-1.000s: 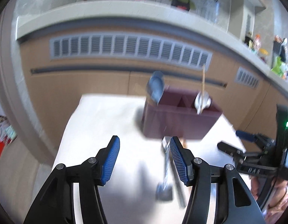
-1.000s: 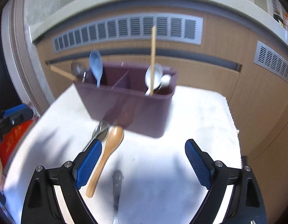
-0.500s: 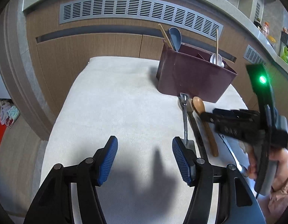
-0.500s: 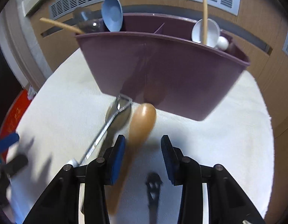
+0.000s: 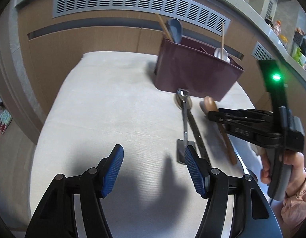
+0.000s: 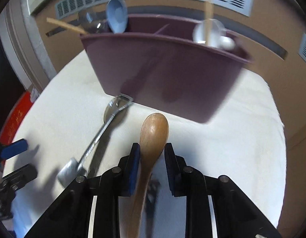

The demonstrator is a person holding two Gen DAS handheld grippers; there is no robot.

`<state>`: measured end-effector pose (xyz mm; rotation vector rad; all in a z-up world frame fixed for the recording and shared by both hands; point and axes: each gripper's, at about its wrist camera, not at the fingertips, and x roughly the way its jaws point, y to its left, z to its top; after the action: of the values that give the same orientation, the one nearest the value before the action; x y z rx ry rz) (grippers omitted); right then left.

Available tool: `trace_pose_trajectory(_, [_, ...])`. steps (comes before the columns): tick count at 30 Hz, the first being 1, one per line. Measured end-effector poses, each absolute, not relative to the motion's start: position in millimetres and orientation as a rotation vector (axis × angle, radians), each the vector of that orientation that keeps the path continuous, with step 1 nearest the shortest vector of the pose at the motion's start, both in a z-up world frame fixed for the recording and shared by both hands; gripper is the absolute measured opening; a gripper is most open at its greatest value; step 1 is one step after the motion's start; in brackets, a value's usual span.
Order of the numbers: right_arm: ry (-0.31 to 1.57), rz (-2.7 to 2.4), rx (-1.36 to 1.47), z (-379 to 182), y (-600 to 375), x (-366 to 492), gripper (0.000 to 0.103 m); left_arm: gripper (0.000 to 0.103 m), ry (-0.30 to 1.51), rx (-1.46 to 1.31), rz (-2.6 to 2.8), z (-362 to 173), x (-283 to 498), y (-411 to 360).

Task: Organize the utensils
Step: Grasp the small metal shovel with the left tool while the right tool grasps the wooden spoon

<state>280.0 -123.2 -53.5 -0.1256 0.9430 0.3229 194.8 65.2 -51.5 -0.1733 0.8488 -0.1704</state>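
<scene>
A maroon utensil caddy (image 5: 196, 73) (image 6: 164, 69) stands on the white cloth, holding a blue spoon (image 6: 116, 17), white spoons (image 6: 212, 33) and chopsticks. A wooden spoon (image 6: 153, 136) (image 5: 210, 104) lies in front of it. My right gripper (image 6: 152, 158) (image 5: 212, 115) is shut on the wooden spoon at the neck below its bowl. A metal spoon and a metal spatula (image 5: 184, 123) (image 6: 105, 132) lie crossed left of it. My left gripper (image 5: 153, 168) is open and empty, hovering over the cloth near the spatula's blade.
The white cloth-covered table (image 5: 113, 109) ends at wooden cabinet fronts with grey vents (image 5: 133, 2). A dark utensil (image 6: 153, 190) lies under the right gripper. A counter with small items (image 5: 295, 39) runs at far right.
My right gripper moved down onto the wooden spoon and closed from wide open to shut on it. My left gripper stayed open and drew back slightly.
</scene>
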Motion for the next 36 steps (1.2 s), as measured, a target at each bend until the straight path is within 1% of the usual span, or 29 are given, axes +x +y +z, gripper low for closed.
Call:
trace_pose_trajectory(7, [0.861, 0.292, -0.093, -32, -166, 246, 0.023, 0.065, 0.906, -0.147, -0.257, -55, 203, 34])
trace_pose_trajectory(13, [0.828, 0.279, -0.059, -33, -200, 227, 0.023, 0.063, 0.913, -0.08, -0.295, -55, 204, 12])
trace_pose_trajectory(15, [0.824, 0.286, -0.038, -36, -204, 224, 0.023, 0.054, 0.926, -0.049, -0.277, -56, 204, 8])
trace_pose_trajectory(17, [0.828, 0.288, -0.02, -41, -204, 221, 0.023, 0.046, 0.931, 0.0, -0.263, -59, 199, 4])
trace_pose_trajectory(25, [0.838, 0.297, 0.02, -49, -211, 215, 0.023, 0.046, 0.936, 0.033, -0.179, -74, 194, 1])
trace_pose_trajectory(28, [0.835, 0.299, 0.023, -48, -210, 214, 0.023, 0.046, 0.906, 0.072, -0.166, -74, 199, -5])
trace_pose_trajectory(31, [0.834, 0.296, 0.022, -49, -210, 213, 0.023, 0.046, 0.898, 0.05, -0.157, -75, 206, -3])
trace_pose_trajectory(32, [0.832, 0.294, 0.021, -49, -210, 212, 0.023, 0.041, 0.891, 0.042, -0.153, -76, 208, -3])
trace_pose_trajectory(33, [0.829, 0.291, 0.021, -49, -210, 211, 0.023, 0.033, 0.883, 0.041, -0.152, -75, 207, -3])
trace_pose_trajectory(36, [0.816, 0.288, 0.021, -45, -211, 210, 0.023, 0.033, 0.839, 0.031, -0.143, -68, 199, 1])
